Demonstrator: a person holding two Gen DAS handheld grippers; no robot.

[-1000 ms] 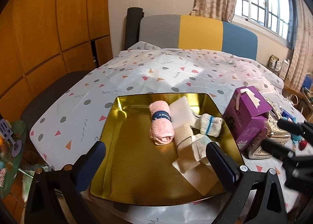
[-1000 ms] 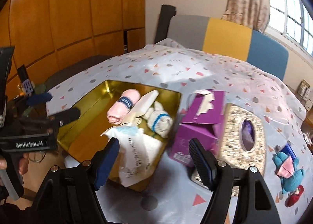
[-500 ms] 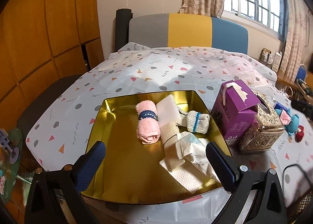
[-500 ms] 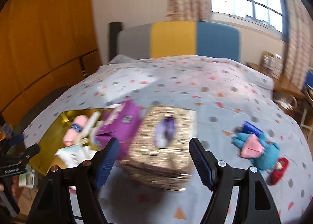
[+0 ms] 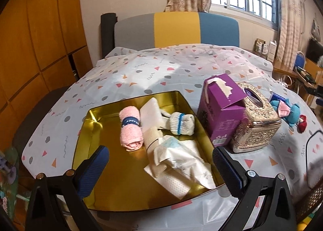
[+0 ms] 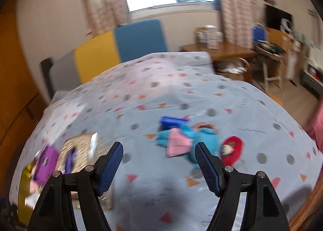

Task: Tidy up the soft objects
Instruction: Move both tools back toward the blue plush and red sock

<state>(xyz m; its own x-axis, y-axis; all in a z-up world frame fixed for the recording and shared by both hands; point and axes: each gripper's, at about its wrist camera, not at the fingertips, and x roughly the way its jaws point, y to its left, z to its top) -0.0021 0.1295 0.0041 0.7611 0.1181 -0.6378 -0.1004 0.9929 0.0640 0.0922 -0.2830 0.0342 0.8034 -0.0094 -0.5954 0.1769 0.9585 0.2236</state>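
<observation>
A gold tray (image 5: 94,126) on the patterned tablecloth holds a rolled pink towel (image 5: 130,128), a white sock with blue stripes (image 5: 181,123), a cream bandage roll (image 5: 152,137) and a crumpled tissue pack (image 5: 177,158). My left gripper (image 5: 159,168) hovers open over the tray's near part, empty. In the blurred right wrist view a blue plush toy (image 6: 185,140) with a pink patch lies on the cloth, a red piece (image 6: 232,148) beside it. My right gripper (image 6: 158,163) is open and empty, its fingers just short of the toy.
A purple tissue box (image 5: 222,108) and an ornate metallic tissue holder (image 5: 256,124) stand right of the tray. The blue toy (image 5: 290,112) lies beyond them. A headboard-like backrest stands at the far edge; a wooden desk (image 6: 232,51) and chairs are at right.
My right gripper has swung right from the tray, past the tissue boxes, to the blue toy, rolling as it went. The left view has shifted slightly; the right gripper has left it.
</observation>
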